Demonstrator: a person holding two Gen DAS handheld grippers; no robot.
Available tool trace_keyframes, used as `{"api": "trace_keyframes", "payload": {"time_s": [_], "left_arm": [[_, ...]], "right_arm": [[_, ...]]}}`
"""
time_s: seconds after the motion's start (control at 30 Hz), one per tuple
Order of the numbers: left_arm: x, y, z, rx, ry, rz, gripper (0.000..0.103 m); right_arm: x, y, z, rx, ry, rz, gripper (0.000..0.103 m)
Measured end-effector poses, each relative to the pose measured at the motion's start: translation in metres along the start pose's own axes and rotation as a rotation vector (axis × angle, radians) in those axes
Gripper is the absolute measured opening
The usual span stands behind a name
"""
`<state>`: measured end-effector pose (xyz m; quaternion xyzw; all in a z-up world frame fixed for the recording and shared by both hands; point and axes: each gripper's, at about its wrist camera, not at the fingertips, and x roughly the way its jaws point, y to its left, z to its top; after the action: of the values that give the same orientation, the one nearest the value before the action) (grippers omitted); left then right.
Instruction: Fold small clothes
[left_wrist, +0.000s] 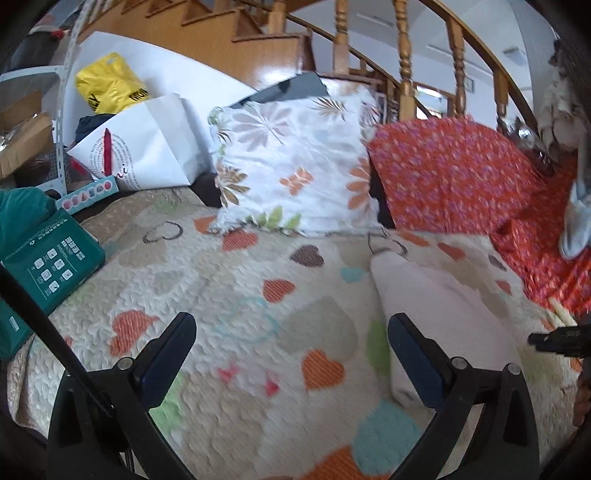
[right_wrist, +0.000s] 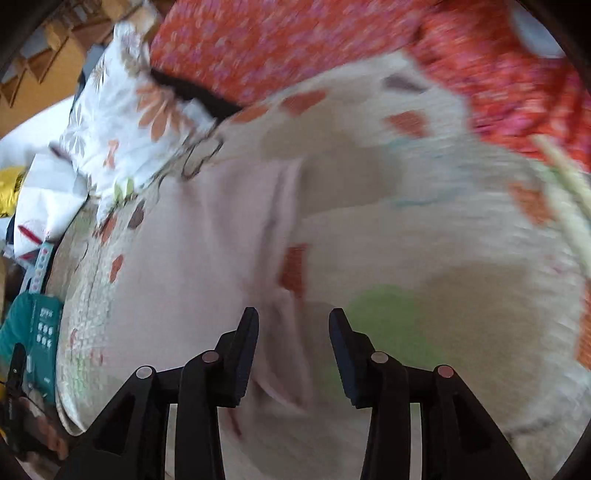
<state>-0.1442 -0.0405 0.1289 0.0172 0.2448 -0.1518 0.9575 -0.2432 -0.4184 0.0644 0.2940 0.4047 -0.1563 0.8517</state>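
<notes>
A small pale pink garment lies flat on the heart-patterned quilt, to the right in the left wrist view. My left gripper is open and empty above the quilt, with its right finger over the garment's left edge. In the blurred right wrist view the garment fills the left middle, with a fold edge running down to the fingers. My right gripper is open, its jaws on either side of the garment's near edge, holding nothing.
A floral cushion and a red patterned cloth lie at the back of the quilt. A green box, a white paper bag and a yellow bag are at the left. Wooden stair rails stand behind.
</notes>
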Motion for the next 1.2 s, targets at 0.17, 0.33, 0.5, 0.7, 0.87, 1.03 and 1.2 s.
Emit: {"api": "trace_keyframes", "payload": {"time_s": [0.17, 0.33, 0.5, 0.7, 0.87, 1.03, 1.2], "left_arm": [[0.000, -0.031, -0.026, 0.053, 0.144, 0.026, 0.103], [0.018, -0.041, -0.066, 0.057, 0.288, 0.007, 0.103], [0.046, -0.042, -0.095, 0.077, 0.409, 0.038, 0.103], [0.068, -0.036, -0.110, 0.039, 0.490, 0.030, 0.103], [0.069, -0.037, -0.112, 0.048, 0.476, 0.030, 0.103], [0.072, -0.036, -0.112, 0.032, 0.479, 0.024, 0.103], [0.072, -0.032, -0.112, -0.005, 0.490, 0.017, 0.103]], "right_arm": [[-0.033, 0.014, -0.039, -0.061, -0.087, -0.010, 0.056], [-0.021, 0.044, -0.070, -0.188, -0.072, -0.051, 0.056], [-0.004, 0.062, -0.095, -0.287, -0.019, -0.081, 0.056], [0.021, 0.071, -0.114, -0.367, 0.054, -0.145, 0.060], [0.026, 0.075, -0.115, -0.405, 0.034, -0.189, 0.069], [0.034, 0.074, -0.113, -0.379, 0.011, -0.213, 0.085], [0.038, 0.074, -0.115, -0.352, -0.032, -0.223, 0.098]]}}
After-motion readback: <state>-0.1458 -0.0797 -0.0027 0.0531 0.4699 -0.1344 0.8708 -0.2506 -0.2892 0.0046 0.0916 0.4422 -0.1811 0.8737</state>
